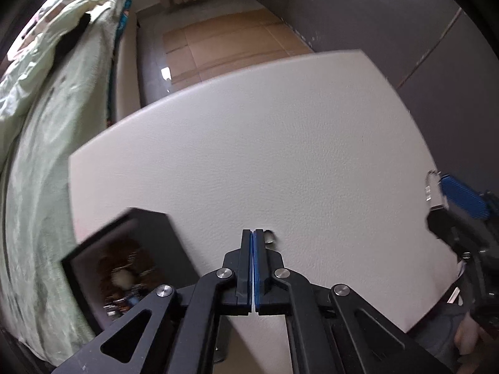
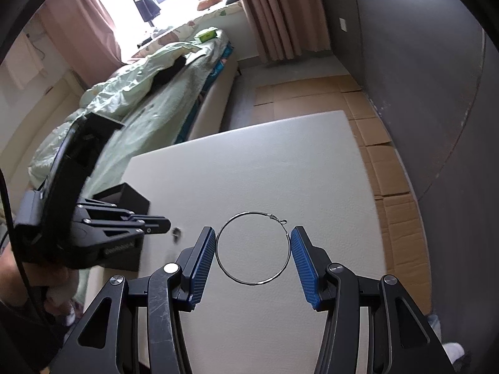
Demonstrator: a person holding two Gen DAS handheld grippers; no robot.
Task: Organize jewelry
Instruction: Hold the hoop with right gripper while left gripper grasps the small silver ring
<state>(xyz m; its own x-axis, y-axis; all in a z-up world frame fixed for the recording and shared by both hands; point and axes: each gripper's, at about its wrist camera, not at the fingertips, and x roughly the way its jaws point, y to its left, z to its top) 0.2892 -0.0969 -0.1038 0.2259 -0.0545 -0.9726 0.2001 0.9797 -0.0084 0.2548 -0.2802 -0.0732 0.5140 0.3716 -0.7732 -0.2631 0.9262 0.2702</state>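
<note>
A large thin silver hoop earring [image 2: 252, 247] lies on the white table [image 2: 280, 162], between the blue pads of my open right gripper [image 2: 253, 249], which brackets it without touching. My left gripper [image 1: 253, 233] is shut with nothing seen between its pads; it also shows in the right wrist view [image 2: 167, 225]. A small silver piece of jewelry [image 1: 269, 237] lies on the table just right of the left fingertips, seen also in the right wrist view [image 2: 176, 233]. A black open jewelry box [image 1: 124, 265] with several items inside sits at the table's left edge.
A bed with a light green quilt [image 1: 46, 124] runs along the left of the table. Flattened cardboard [image 2: 374, 131] covers the floor beyond and right of the table. A dark grey wall [image 2: 421, 78] stands to the right. My right gripper shows at the left wrist view's right edge [image 1: 443, 199].
</note>
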